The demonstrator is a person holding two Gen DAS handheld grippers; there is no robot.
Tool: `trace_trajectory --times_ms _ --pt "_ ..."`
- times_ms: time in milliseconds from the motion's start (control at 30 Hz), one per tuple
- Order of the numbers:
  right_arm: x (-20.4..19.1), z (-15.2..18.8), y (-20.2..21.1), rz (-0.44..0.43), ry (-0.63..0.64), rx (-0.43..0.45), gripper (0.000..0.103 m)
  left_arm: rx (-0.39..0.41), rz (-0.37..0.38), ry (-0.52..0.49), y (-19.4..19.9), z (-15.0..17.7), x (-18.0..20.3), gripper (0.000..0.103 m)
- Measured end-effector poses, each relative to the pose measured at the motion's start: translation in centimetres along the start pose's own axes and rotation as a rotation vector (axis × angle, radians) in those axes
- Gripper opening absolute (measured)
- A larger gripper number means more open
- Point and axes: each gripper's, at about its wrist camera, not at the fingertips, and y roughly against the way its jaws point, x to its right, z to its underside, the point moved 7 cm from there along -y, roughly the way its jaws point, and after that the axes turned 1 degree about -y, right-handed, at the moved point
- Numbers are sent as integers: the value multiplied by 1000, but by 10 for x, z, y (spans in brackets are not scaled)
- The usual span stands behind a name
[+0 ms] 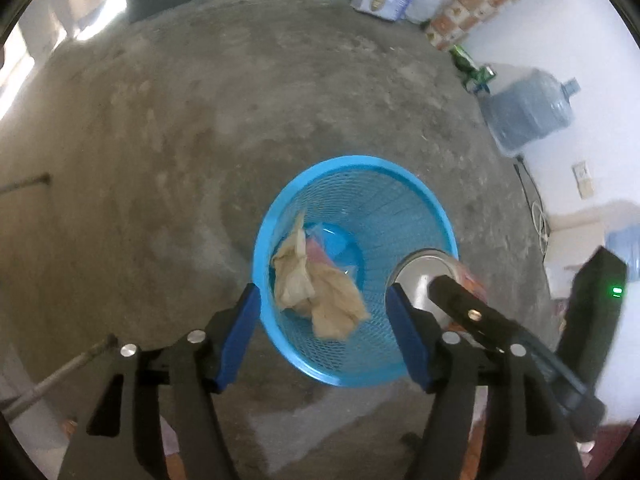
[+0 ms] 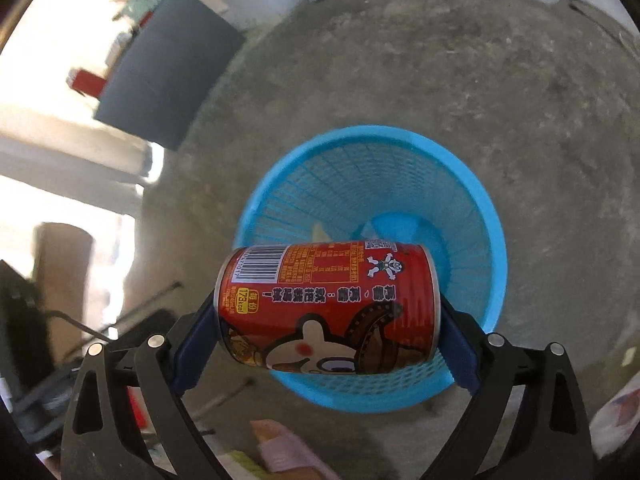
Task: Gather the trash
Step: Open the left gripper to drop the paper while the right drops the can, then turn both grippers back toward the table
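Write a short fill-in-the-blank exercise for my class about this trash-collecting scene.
1. The right gripper is shut on a red ____.
2. The mesh basket on the floor is coloured ____.
3. The left gripper above the basket is ____.
4. The crumpled brown paper lies ____ the basket.

Missing words: can; blue; open; inside

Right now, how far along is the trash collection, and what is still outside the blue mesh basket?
Done: crumpled beige paper already lies inside the blue plastic mesh basket, and the left gripper is open and empty above it. In hand: the right gripper clamps a red drink can by its ends, over the basket's near rim. Left: drop the can in.
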Motion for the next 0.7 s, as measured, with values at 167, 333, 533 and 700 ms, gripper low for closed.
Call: trace_trajectory --times_ms 167,333,533,700 --pt "1 3 -19 9 -1 -40 92 31 26 30 20 2 -9 64" --pt "2 -6 -25 -6 -26 -24 93 91 54 -17 60 12 -5 67" --pt "-1 -17 -19 -8 -46 18 94 192 88 -124 126 35 10 74" --pt "-8 -9 11 -17 -5 78 94 264 129 -175 175 57 17 78"
